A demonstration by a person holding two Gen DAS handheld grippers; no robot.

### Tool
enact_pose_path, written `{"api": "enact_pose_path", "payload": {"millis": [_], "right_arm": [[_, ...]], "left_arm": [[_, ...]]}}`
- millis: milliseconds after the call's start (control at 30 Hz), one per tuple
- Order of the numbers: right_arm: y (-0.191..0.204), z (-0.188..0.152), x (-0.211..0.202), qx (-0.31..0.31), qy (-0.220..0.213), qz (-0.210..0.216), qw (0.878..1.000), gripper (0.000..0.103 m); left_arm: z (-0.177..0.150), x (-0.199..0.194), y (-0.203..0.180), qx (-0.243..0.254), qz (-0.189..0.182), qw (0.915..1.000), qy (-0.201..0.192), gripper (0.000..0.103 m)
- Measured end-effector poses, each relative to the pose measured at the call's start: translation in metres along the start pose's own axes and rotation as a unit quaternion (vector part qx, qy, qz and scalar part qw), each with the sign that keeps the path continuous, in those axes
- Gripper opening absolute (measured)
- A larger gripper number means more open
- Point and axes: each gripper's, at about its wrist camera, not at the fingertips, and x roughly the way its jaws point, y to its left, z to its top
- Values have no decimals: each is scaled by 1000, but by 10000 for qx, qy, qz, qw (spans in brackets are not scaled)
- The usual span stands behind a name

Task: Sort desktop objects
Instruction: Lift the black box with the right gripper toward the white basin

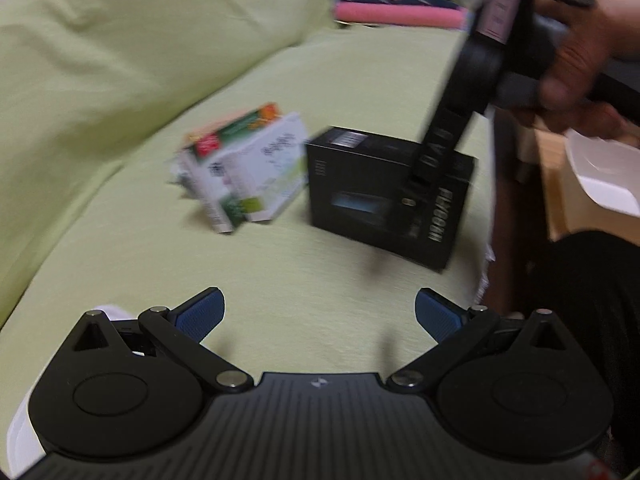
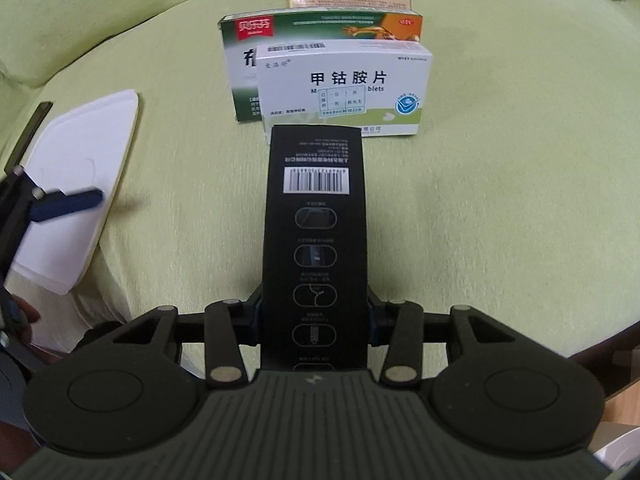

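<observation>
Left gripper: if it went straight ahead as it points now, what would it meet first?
Probably the black box held by the right gripper; only green cloth lies between. The left gripper is open; depth is unclear.

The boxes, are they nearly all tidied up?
Partly. The medicine boxes already stand together in a row on the green cover. The right gripper is shut on the black box, right by that row. The left gripper is open and holds nothing. The white lid lies apart.
</observation>
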Motion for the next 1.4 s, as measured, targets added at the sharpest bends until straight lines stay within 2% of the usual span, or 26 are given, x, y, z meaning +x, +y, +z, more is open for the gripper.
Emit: {"api": "enact_pose_path", "payload": {"millis": [133,300,400,500,600,767,900,1167,1400], "right_arm": [[-2,5,13,-148,22,-18,9999,40],[1,-5,16,-406,26,-29,9992,40],[5,-13,14,-727,28,-51,9973,39],[12,-18,12,-1277,78,-115,9917,39],[9,-20,12,-1485,97,-204,9887,39],[10,-15,11,-1536,91,-286,9877,39],[7,-21,1,-1419,-70,-134,9898,39],[-3,-34,-3,-1018,-170,61,9946,39],[-14,-41,-6,-684,-300,160,9971,39]], "left_arm": [[3,15,-6,449,-215,9987,113,102],[10,29,-6,841,-383,9955,185,102],[13,36,-5,1040,-546,9928,234,102],[15,43,-5,1366,-553,9888,236,102],[17,49,-5,1727,-590,9830,178,102],[27,59,2,1982,-808,9767,123,102],[37,66,4,2130,-1096,9709,31,101],[45,77,-16,2590,-1532,9536,-22,101],[53,75,-30,2687,-1566,9504,-84,101]]}}
